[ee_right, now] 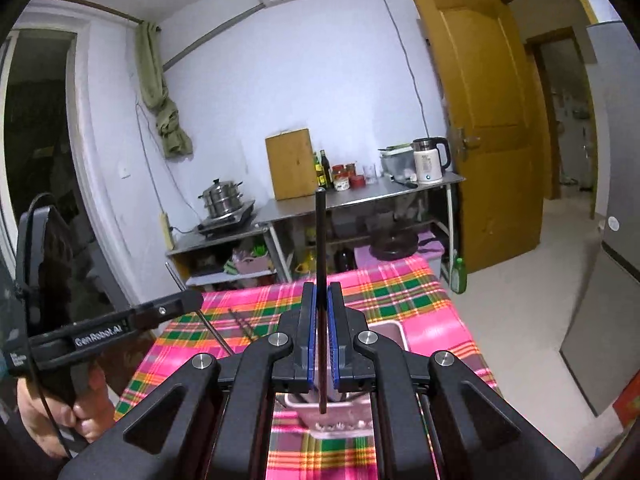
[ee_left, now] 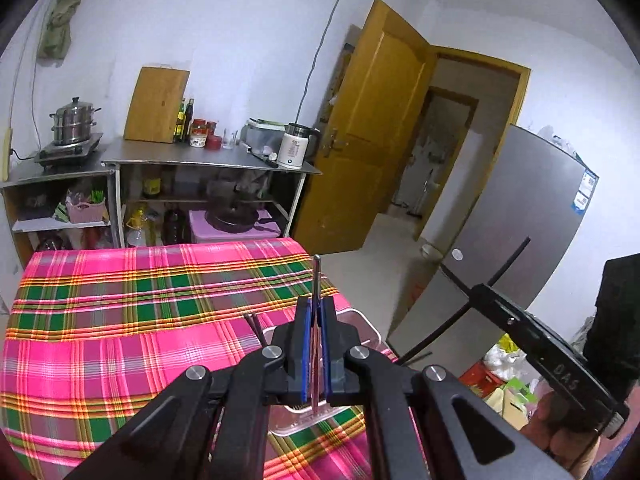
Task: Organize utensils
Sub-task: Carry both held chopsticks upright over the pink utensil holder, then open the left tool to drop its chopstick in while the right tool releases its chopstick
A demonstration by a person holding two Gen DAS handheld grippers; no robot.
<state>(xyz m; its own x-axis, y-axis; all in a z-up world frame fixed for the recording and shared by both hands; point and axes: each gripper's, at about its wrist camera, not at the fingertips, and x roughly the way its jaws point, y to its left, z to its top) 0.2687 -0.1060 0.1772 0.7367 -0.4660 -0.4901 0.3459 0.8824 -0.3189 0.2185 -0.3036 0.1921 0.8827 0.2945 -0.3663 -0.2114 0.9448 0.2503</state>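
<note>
Left gripper and right gripper — both clamped, seemingly raised.

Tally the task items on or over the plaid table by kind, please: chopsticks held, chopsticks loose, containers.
Chopsticks held: 2, a silver-tipped chopstick in the left gripper and a black chopstick in the right gripper
Loose chopsticks on the cloth: 2, a dark pair, partly hidden
Pink tray: 1
Total: 5

Your left gripper is black with blue pads and silver screws. Your right gripper matches; white "GenRobot.AI" lettering shows at left of frame.
</note>
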